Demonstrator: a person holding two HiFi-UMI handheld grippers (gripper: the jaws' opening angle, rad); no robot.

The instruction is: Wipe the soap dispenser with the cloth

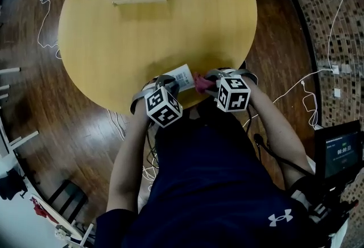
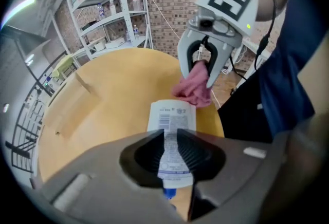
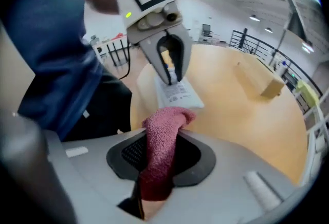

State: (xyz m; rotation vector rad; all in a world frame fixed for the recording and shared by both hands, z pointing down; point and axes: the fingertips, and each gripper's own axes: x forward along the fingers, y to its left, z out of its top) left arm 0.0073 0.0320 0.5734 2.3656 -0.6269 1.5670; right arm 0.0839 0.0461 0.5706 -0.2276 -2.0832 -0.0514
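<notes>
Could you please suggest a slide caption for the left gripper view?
Left tongs grip a white soap dispenser; right tongs hold a pink cloth at its far end.

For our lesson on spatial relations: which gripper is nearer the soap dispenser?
Left. The left gripper is clamped on the soap dispenser itself; the right gripper, gripping the pink cloth, is close beside the dispenser's other end, not on it.
</notes>
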